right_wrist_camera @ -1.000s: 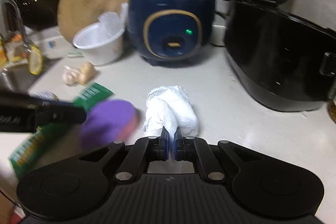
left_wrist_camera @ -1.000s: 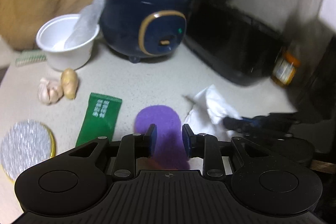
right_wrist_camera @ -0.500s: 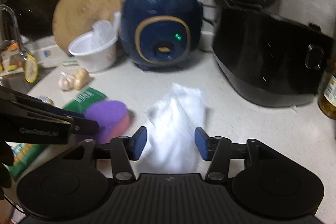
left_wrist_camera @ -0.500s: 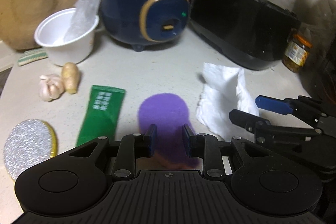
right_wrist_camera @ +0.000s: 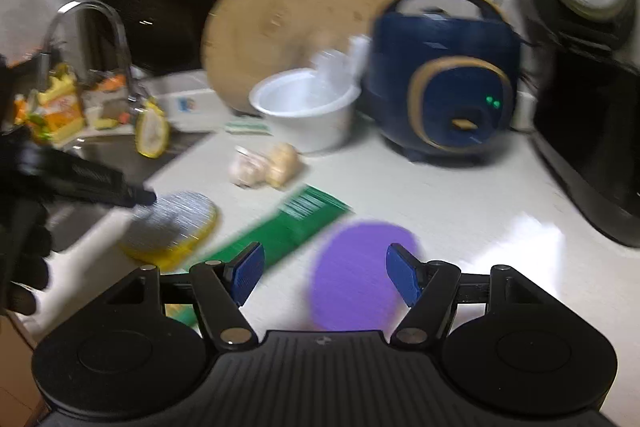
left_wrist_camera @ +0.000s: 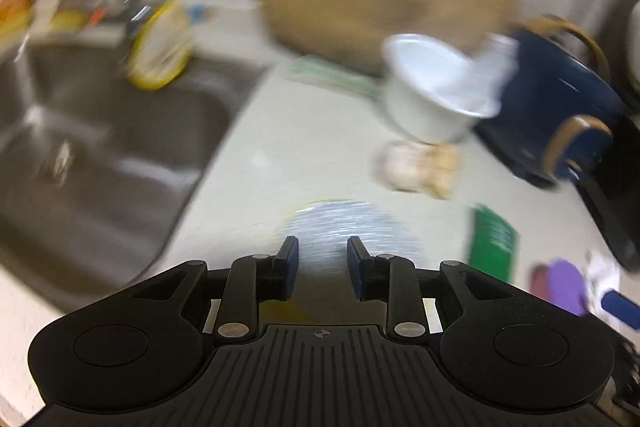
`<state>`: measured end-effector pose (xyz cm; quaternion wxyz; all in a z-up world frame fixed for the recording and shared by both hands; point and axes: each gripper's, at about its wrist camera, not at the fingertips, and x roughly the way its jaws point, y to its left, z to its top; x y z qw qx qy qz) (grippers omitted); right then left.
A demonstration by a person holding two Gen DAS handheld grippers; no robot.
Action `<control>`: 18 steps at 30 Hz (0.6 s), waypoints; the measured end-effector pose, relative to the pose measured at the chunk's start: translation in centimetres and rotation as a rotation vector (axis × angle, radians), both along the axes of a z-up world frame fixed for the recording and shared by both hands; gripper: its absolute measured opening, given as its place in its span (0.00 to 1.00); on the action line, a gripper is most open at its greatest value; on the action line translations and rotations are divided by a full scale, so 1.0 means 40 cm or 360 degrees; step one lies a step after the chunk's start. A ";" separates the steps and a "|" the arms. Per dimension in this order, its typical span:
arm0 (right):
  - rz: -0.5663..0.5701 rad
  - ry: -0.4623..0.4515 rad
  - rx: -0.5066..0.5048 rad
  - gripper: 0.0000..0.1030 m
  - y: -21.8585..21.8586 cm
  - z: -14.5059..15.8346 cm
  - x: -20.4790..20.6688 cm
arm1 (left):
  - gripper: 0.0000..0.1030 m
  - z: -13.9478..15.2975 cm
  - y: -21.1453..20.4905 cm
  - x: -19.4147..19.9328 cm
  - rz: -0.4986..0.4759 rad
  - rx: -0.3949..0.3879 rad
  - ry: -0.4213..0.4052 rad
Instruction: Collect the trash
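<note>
Though blurred, flat green wrapper [right_wrist_camera: 280,231]

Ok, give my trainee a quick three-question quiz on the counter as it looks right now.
1. True or false: the right tool is shut on the white tissue.
2. Which item lies just ahead of the left tool? A) silver scouring pad B) garlic bulb C) white plastic bowl
3. Fill in: the green sachet lies between the scouring pad and the ____ sponge.

Key: 1. False; its jaws have just been opening and grip nothing. 2. A. 3. Purple.
</note>
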<state>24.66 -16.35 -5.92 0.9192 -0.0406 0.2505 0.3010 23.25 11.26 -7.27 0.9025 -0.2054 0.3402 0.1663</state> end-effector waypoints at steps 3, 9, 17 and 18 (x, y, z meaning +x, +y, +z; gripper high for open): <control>0.0146 0.0036 0.0028 0.65 0.089 0.010 0.009 | 0.29 -0.019 0.053 -0.009 0.0051 -0.0151 -0.0023; 0.0304 0.0250 -0.0070 0.31 0.267 -0.046 0.076 | 0.30 -0.034 0.065 0.008 0.0051 -0.0151 -0.0003; 0.0340 0.0381 -0.0047 0.28 0.272 -0.079 0.105 | 0.31 -0.032 0.090 0.013 -0.0049 -0.0420 -0.0105; 0.0342 0.0376 -0.0053 0.28 0.267 -0.080 0.103 | 0.31 -0.020 0.087 0.004 -0.0084 -0.0439 -0.0145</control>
